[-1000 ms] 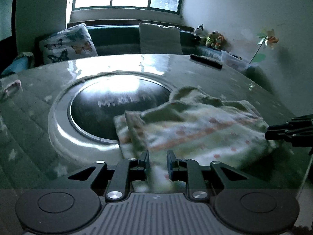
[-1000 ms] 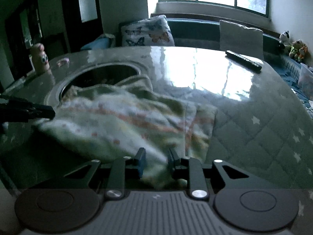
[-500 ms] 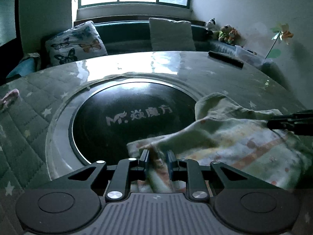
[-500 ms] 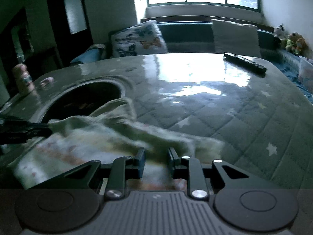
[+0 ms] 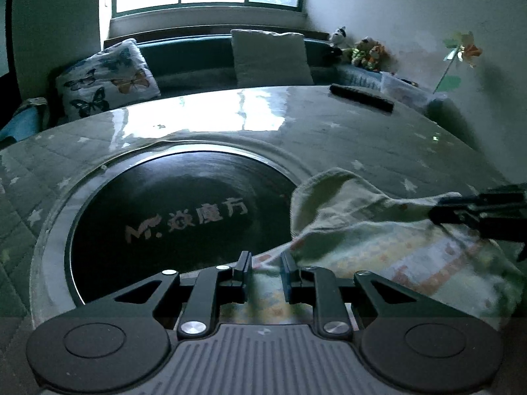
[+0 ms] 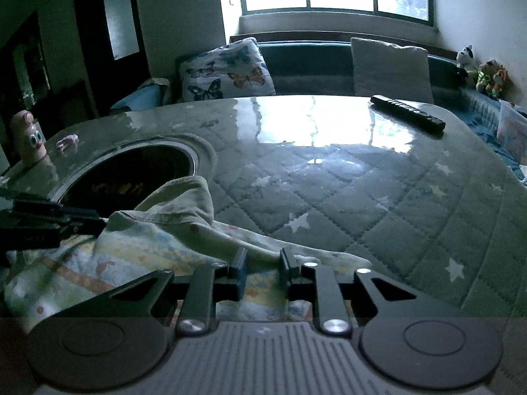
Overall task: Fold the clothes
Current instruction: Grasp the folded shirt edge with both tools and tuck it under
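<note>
A pale patterned garment [image 5: 378,240] lies bunched at the near edge of the quilted table, right of the dark round inset. My left gripper [image 5: 265,265] is shut on the garment's near left edge. My right gripper [image 6: 262,263] is shut on its near right edge; the garment [image 6: 154,240] spreads to the left in that view. Each gripper shows in the other's view: the right one [image 5: 444,212] at the right edge, the left one [image 6: 95,222] at the left edge.
The dark round inset [image 5: 178,217] with white lettering sits in the table's middle. A black remote [image 6: 408,117] lies at the far right of the table [image 6: 346,181]. A small figurine [image 6: 28,138] stands at the far left. A sofa with cushions [image 5: 270,56] runs behind.
Both grippers have pulled the garment toward the near edge, off the round inset. The inset and its lettering now show in full, and the cloth is more bunched.
</note>
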### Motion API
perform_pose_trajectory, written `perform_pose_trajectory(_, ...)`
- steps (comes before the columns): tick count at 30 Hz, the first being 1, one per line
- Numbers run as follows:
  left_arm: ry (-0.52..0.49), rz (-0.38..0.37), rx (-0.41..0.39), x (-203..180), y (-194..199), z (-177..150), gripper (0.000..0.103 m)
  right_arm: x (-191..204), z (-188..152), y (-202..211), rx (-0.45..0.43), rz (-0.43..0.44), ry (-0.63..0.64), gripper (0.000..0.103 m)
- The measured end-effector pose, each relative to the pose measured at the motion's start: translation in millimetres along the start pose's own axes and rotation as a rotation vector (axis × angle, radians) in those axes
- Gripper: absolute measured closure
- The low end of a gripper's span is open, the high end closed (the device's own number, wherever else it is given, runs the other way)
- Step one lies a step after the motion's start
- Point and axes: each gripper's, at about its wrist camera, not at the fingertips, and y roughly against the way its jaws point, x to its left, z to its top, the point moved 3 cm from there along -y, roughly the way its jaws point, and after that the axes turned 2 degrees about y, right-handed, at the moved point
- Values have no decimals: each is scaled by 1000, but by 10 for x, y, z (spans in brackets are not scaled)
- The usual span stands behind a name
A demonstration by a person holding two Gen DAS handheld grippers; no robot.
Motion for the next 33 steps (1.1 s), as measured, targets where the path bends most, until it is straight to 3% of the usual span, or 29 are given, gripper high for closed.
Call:
perform_pose_trajectory(5, 19, 0, -8, 22, 78, 13, 81, 66, 19, 48, -16, -10, 26, 82)
perform_pose_trajectory(9, 16, -23, -23, -42, 166, 24, 69, 176, 44, 128, -37, 19, 45, 76)
perform_pose_trajectory(18, 4, 5, 20, -185, -55, 70, 67, 591, 4, 125, -30, 110, 113, 75)
perform_pose_trajectory(23, 24, 12, 3, -142, 36, 83, 67, 715, -31, 139, -34, 106, 149, 75)
perform_pose_trajectory(26, 41, 24, -11, -64, 159, 69, 68, 772, -27, 222, -43, 124, 157, 68)
perform_pose_trajectory(30, 71, 37, -31, 57, 350, -3, 52, 931, -67, 302, -48, 156, 205, 67)
perform_pose_trajectory(33, 82, 51, -40, 124, 497, -117, 47, 1049, -121, 324, -44, 167, 237, 66)
